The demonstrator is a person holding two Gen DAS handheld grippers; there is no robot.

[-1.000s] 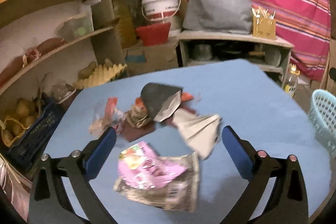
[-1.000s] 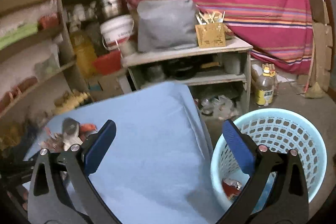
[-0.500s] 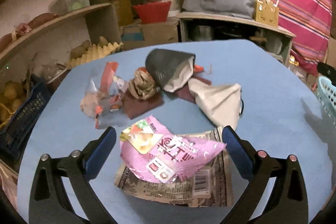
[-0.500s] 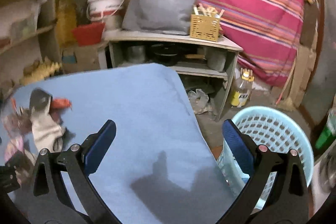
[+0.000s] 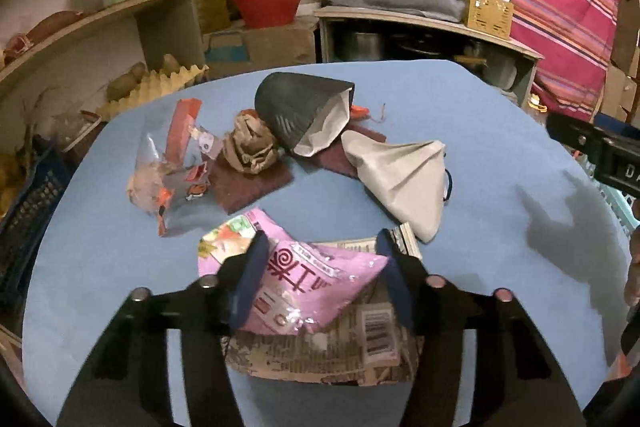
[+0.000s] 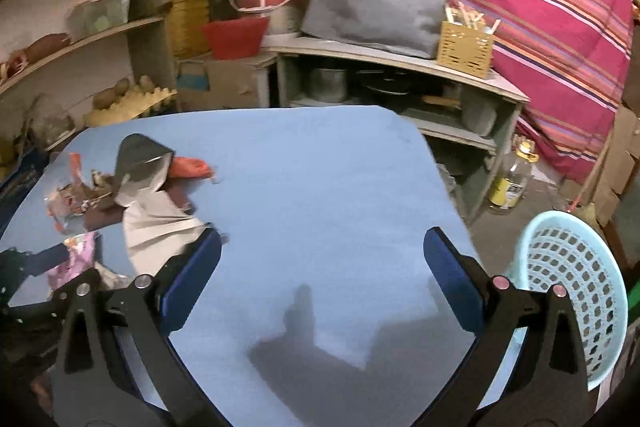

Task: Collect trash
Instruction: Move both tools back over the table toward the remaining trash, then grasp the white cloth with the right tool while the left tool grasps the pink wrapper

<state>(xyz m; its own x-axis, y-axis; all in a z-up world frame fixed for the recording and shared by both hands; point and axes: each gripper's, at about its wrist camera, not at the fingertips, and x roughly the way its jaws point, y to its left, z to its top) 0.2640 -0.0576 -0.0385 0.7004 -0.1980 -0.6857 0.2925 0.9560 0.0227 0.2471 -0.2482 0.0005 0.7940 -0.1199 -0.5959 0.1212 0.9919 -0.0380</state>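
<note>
Jaws of the left gripper (image 5: 320,267) have just been closing on the pink wrapper (image 5: 316,287) at bottom centre, pads against both sides. Under it lies a brown wrapper (image 5: 340,355). Right gripper (image 6: 322,279) stands wide apart above bare blue table (image 6: 320,167); basket (image 6: 576,291) at lower right.

Glossy pink plastic wrapper (image 5: 308,287), crumpled brown paper (image 5: 250,147) — matt blue cloth table cover (image 5: 460,115)
</note>
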